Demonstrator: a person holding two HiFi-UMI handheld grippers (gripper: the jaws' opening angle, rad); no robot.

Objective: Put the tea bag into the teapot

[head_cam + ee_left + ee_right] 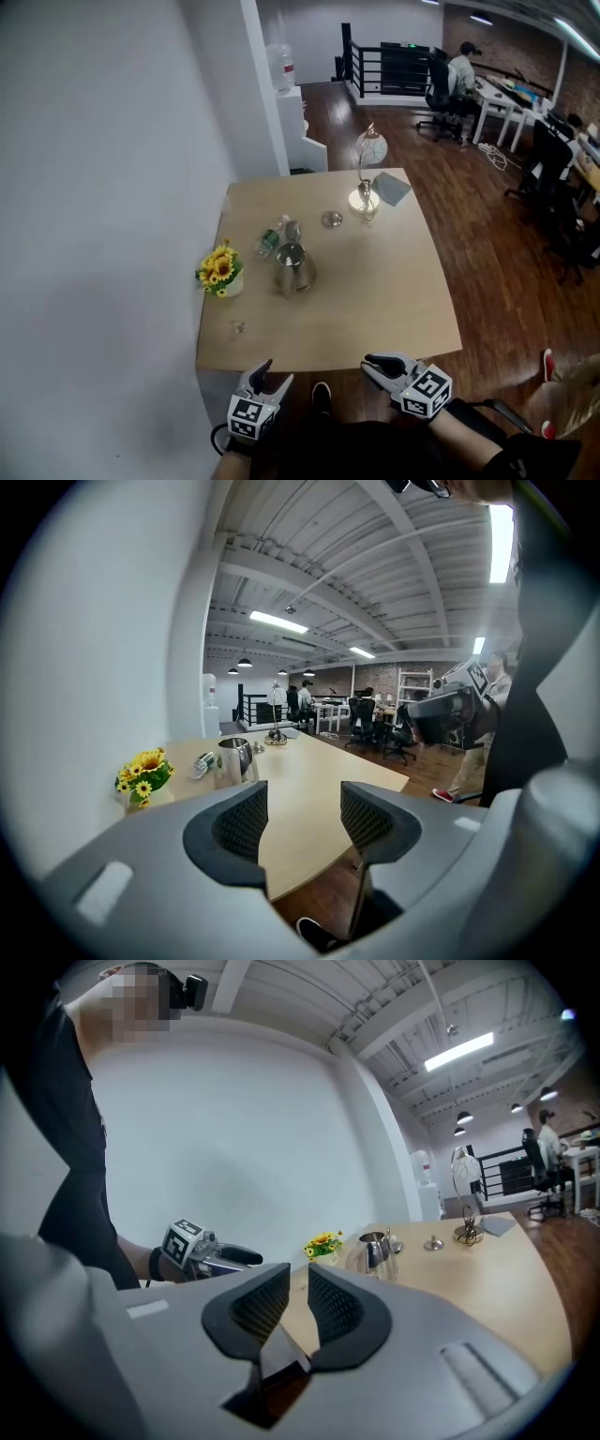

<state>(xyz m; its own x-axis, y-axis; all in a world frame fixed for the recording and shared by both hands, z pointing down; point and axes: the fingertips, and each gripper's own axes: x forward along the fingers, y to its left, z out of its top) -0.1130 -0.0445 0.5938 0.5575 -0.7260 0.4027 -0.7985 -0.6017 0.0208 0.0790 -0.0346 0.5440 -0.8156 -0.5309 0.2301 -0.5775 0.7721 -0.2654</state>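
Maybe the tea bag: a small scrap [238, 326] by the tabletop's [375, 291] near-left corner
My left gripper [275, 373], spread, is nearer it; my right gripper [372, 366] is barely parted; both are empty.

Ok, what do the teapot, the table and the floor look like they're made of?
Teapot: polished metal, probably steel; silvery with mirror-like reflections on its side.
Table: pale wood or wood-look laminate, matt; even light tan without glare, grain too faint to tell which.
Floor: dark brown wood planks, slightly glossy; plank lines and soft light reflections show.
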